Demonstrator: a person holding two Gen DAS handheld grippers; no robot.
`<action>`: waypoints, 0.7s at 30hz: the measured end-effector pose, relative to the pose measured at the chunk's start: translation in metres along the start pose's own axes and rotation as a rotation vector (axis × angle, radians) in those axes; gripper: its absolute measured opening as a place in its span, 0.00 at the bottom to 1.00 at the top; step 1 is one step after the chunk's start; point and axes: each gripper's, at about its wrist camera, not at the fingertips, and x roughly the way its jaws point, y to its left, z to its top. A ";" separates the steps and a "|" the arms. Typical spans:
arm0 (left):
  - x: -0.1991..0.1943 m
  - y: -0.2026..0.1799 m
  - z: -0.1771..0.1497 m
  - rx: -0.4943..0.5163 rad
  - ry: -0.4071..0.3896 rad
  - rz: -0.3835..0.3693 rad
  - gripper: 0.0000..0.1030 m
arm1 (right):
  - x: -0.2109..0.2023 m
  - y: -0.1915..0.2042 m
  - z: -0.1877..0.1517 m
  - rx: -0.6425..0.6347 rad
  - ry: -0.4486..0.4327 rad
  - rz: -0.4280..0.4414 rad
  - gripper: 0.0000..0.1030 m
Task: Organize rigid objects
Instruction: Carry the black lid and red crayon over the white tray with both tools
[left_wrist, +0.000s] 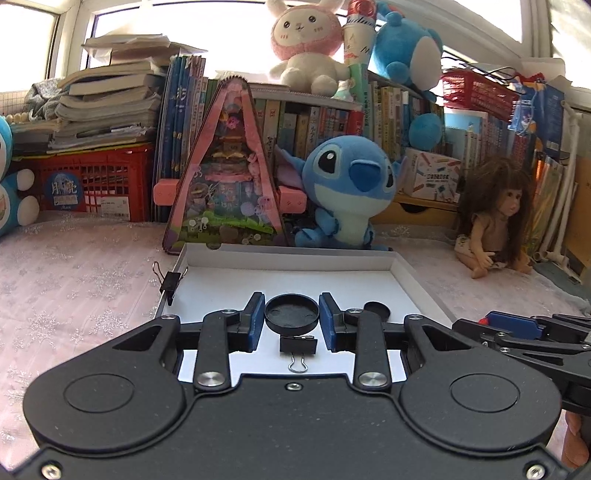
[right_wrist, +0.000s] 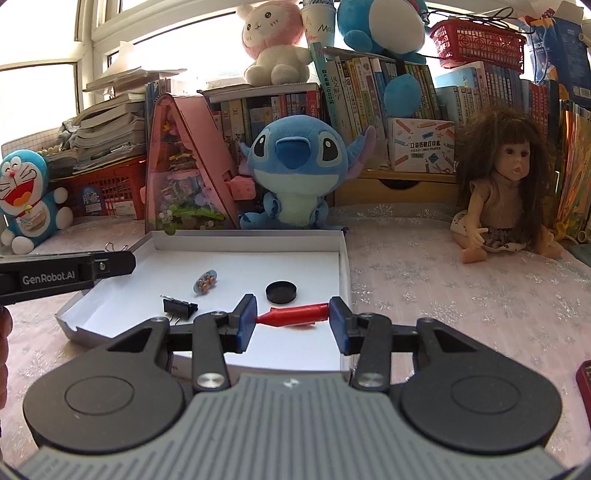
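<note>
The left tongs (left_wrist: 291, 320) hang released over the shallow white box (right_wrist: 343, 266) on the counter (right_wrist: 443, 295), their blue pads either side of a round black cap (left_wrist: 291, 313) and apart from it, with a black binder clip (left_wrist: 298, 345) just below it and another binder clip (left_wrist: 170, 284) on the box's left wall. The right tongs (right_wrist: 291, 322) grasp a red cone-tipped piece (right_wrist: 295, 314) lengthwise between their pads, over the box's near right part. Farther in lie a second black cap (right_wrist: 281, 291) and a small clear capsule (right_wrist: 206, 282), with a blue plush (right_wrist: 295, 173) behind the box.
</note>
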 end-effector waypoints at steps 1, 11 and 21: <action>0.005 0.001 0.000 -0.006 0.007 0.005 0.29 | 0.004 0.000 0.001 -0.001 0.004 -0.002 0.47; 0.034 0.005 -0.018 -0.030 0.102 0.019 0.29 | 0.036 0.001 -0.007 0.031 0.084 -0.007 0.47; 0.047 -0.003 -0.031 -0.032 0.163 -0.006 0.29 | 0.057 0.001 -0.013 0.046 0.138 -0.015 0.47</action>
